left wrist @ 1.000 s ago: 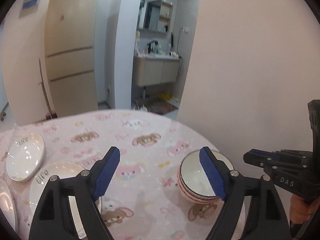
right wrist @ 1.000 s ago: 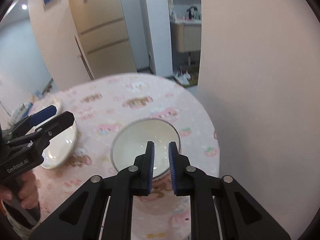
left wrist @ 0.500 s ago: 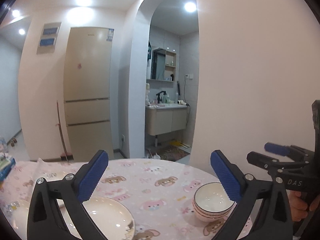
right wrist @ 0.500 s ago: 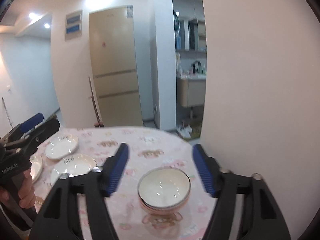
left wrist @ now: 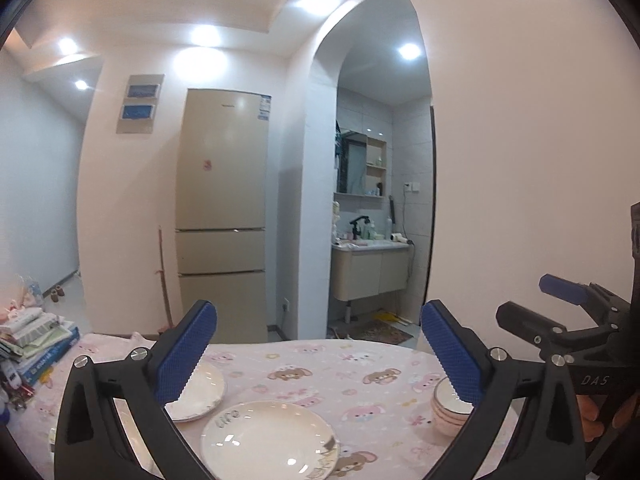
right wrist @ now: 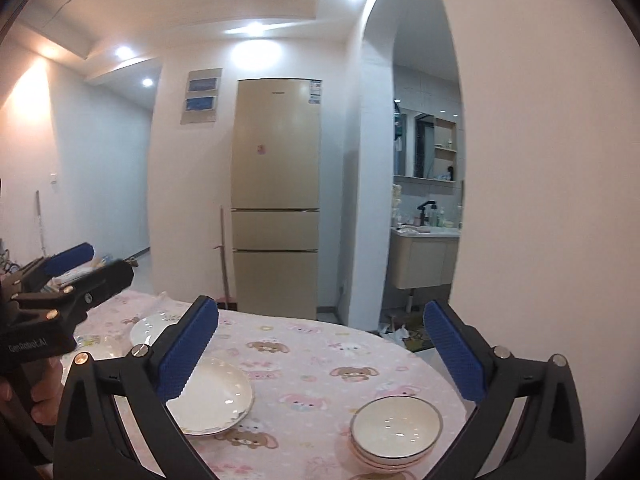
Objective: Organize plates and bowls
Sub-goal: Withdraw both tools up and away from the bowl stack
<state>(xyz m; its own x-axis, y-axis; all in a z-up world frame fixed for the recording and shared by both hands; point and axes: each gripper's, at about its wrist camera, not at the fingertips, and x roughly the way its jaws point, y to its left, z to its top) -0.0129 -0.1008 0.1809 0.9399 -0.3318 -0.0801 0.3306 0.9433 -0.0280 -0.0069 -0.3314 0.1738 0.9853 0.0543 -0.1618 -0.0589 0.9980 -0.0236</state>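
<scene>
Two grippers lifted away, bowls left stacked

Left wrist view: the left gripper (left wrist: pixel 318 354) had risen from table height, fingers wide and empty. Its right finger cut off part of the stack of bowls (left wrist: pixel 450 406); two plates (left wrist: pixel 270 442) lay apart, unstacked, one half hidden.

Right wrist view: the right gripper (right wrist: pixel 320 354), nearly closed a second earlier, stood wide over the bowls (right wrist: pixel 396 438). Plates (right wrist: pixel 216 394) remained to gather, likely next.

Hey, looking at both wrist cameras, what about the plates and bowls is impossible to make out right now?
- Bowl stack, left wrist view: partly behind a finger, count unclear.
- Far plate, left wrist view: partly behind the other finger.
- Near plate: lettering too small to read.
- Back plate, right wrist view: finger hides part.
</scene>
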